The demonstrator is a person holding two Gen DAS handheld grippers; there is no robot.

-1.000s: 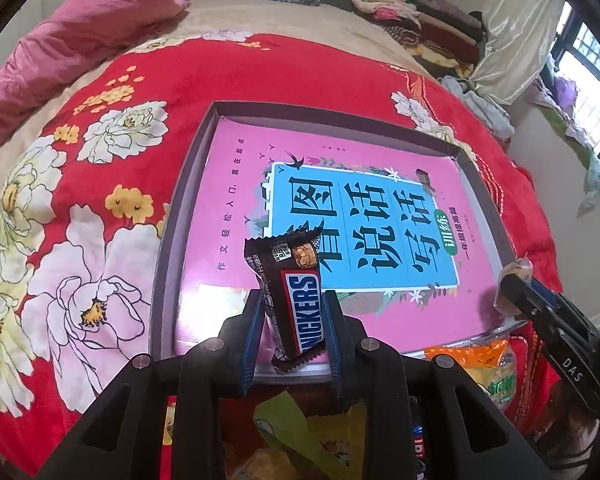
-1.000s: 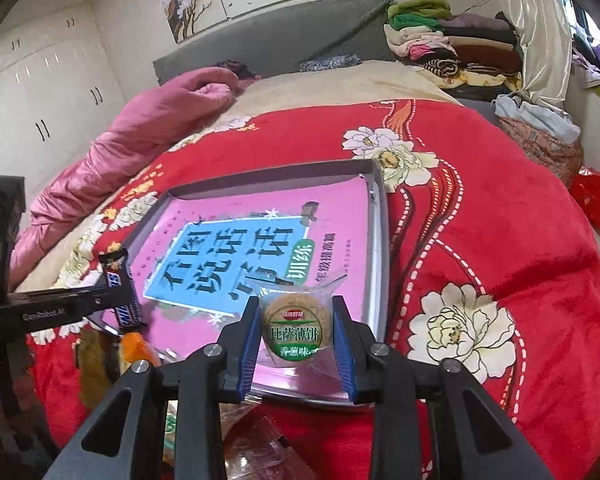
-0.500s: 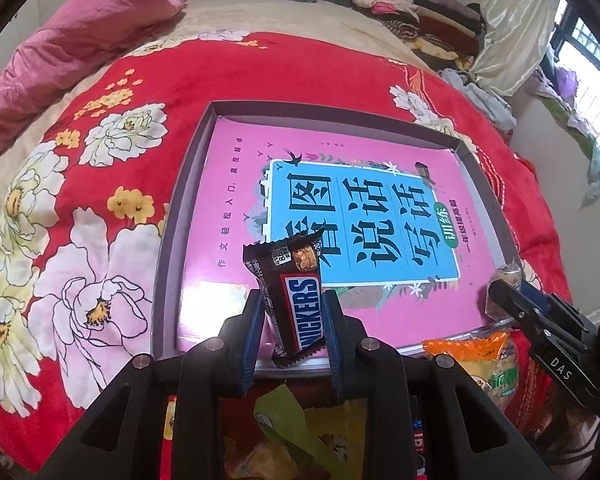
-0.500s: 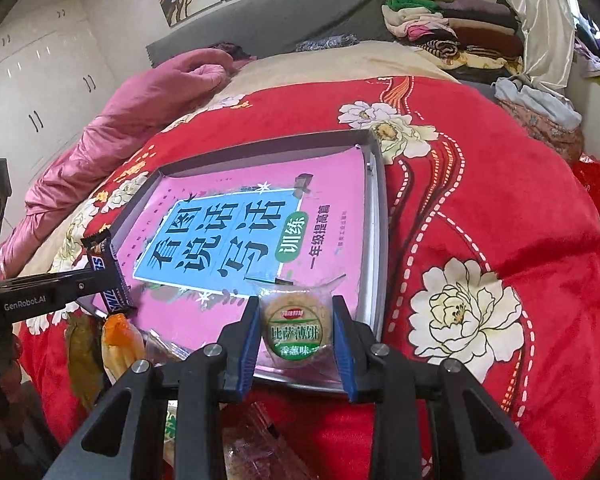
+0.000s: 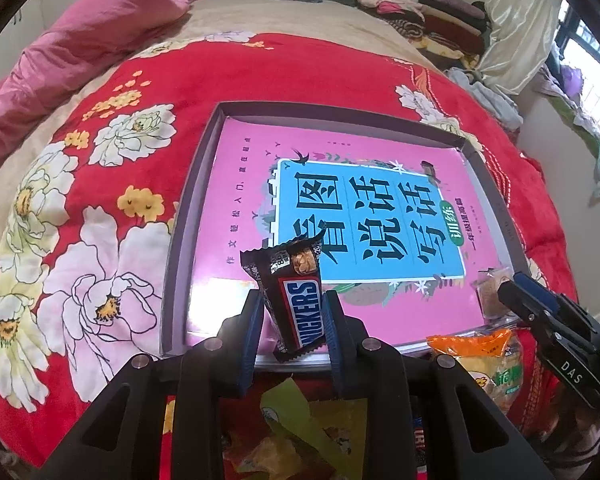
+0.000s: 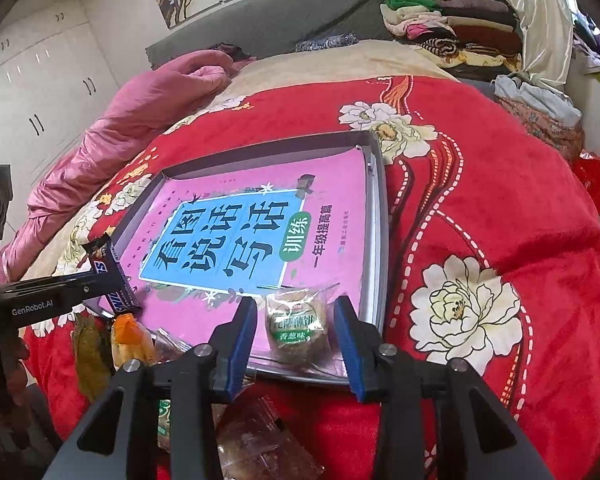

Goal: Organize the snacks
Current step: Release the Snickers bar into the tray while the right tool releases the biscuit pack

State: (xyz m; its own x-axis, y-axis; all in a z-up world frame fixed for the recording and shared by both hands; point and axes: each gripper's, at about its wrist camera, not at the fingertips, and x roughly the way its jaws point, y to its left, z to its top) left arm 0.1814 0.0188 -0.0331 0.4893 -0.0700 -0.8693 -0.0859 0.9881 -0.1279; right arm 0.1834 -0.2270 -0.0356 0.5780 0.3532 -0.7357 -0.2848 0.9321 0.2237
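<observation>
A bed (image 6: 500,208) covered with a red floral blanket (image 5: 112,184) filled both views. On the blanket lay a shallow grey tray (image 6: 376,216), the landmark here, and a pink book (image 5: 244,208) with a blue title panel covered nearly all of the tray's floor.

At the tray's near edge, toward its left corner, the left gripper (image 5: 290,322) had its jaws clamped on a Snickers bar (image 5: 300,300), which stood upright over the book. Its wrapper was dark brown with a crimped, saw-toothed top edge, a picture of peanuts near the top, and the brand name in blue letters on a white, red-edged panel running up its length.

Near the tray's right near corner, the right gripper (image 6: 296,328) had its jaws opening, the blue pads apart from a round biscuit pack (image 6: 298,326) that lay between them on the book. The pack was clear plastic over a pale brown disc, with a green and white round label.

Outside the tray's near edge lay loose snack packets (image 5: 496,364), orange, yellow and green.
</observation>
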